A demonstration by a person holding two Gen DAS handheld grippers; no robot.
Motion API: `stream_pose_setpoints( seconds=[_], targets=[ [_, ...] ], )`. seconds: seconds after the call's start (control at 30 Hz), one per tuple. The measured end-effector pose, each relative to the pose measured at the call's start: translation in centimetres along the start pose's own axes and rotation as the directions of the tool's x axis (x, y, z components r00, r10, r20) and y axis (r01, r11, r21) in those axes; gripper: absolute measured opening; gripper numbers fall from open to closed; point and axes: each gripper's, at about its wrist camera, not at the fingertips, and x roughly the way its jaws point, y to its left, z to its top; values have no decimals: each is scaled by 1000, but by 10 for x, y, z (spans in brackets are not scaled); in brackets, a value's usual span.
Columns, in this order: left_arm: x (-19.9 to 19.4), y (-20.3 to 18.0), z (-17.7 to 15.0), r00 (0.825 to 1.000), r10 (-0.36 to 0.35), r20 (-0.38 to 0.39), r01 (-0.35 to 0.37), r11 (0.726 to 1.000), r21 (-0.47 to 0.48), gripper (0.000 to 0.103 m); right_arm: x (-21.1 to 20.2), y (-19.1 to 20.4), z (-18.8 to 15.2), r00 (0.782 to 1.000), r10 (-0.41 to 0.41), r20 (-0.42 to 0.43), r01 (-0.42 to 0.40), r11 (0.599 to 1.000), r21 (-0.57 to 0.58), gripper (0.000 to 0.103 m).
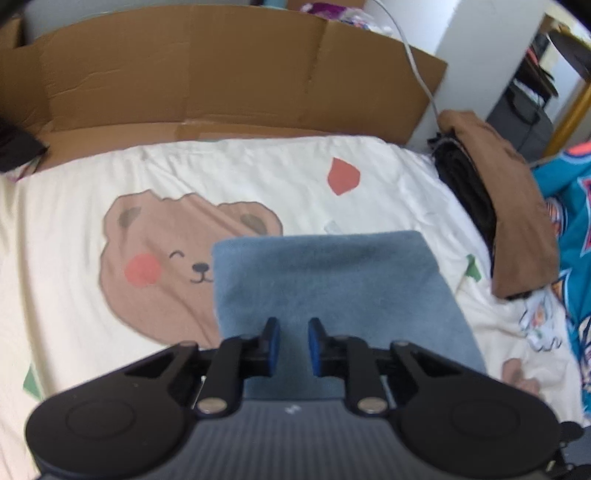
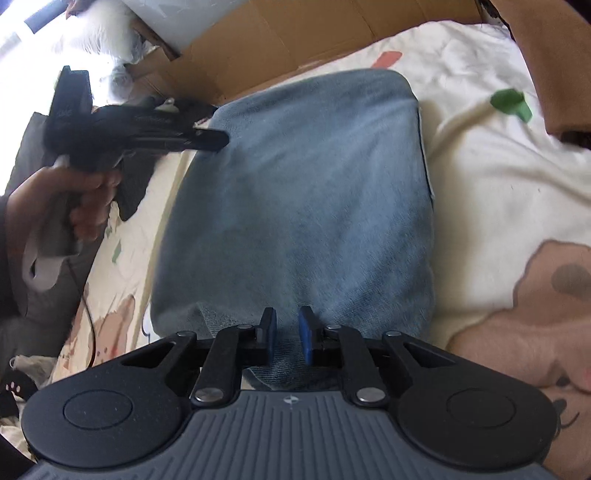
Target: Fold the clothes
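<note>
A folded grey-blue garment (image 1: 332, 288) (image 2: 303, 192) lies flat on a cream bedsheet (image 1: 74, 229) (image 2: 487, 166) printed with a brown bear. My left gripper (image 1: 293, 343) hovers over the garment's near edge, its blue pads a narrow gap apart with nothing pinched between them. My right gripper (image 2: 288, 332) sits over the opposite edge, also slightly open and holding nothing. In the right wrist view the left gripper (image 2: 216, 140) appears side-on at the garment's far left corner, held by a person's hand (image 2: 85, 199).
Flattened cardboard (image 1: 221, 74) (image 2: 277, 33) stands along the far side of the bed. A stack of folded clothes, brown over black (image 1: 517, 206), lies to the right, beside a teal printed garment (image 1: 576, 229). Dark clothing (image 2: 135, 188) lies near the hand.
</note>
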Motion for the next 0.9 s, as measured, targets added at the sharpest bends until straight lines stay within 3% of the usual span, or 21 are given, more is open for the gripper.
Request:
stream_pose_setpoints(
  seconds=[0.1,0.13,0.3,0.43,0.47,0.6,0.67,0.77,0.9],
  targets=[
    [19,3,4,1000,3,8,-4,1000,16,11,-3,-6,0,1000,3,-9,-3,1000,0,13],
    [24,9,5,1000,-1,16,1,1000,0,3,-4,-7,0,1000,3,-12,-3,1000,2,12],
    [43,33,7,997,-51,55,55,996,-75,3,-6,-4,5,999,-16,-45,15,1000,-11,9],
    [42,40,6,992,-78,96,85,994,-68,3,-22,-8,11,998,10,-62,-5,996,86,14],
    [38,41,5,990,-85,112,92,994,-58,3,-26,-11,11,997,27,-69,-18,993,118,17],
    [17,53,3,980,-86,181,103,991,-90,3,-30,-21,5,991,79,-108,-51,969,241,52],
    [6,57,2,976,-79,201,100,990,-96,6,-22,-29,3,988,94,-123,-52,949,310,60],
    [-9,55,-2,974,-60,219,73,996,-52,11,-12,-42,-4,985,124,-117,-66,911,408,61],
    [-22,54,-8,967,-85,241,99,994,-46,11,-2,-55,-14,984,154,-86,-88,854,513,63]
  ],
)
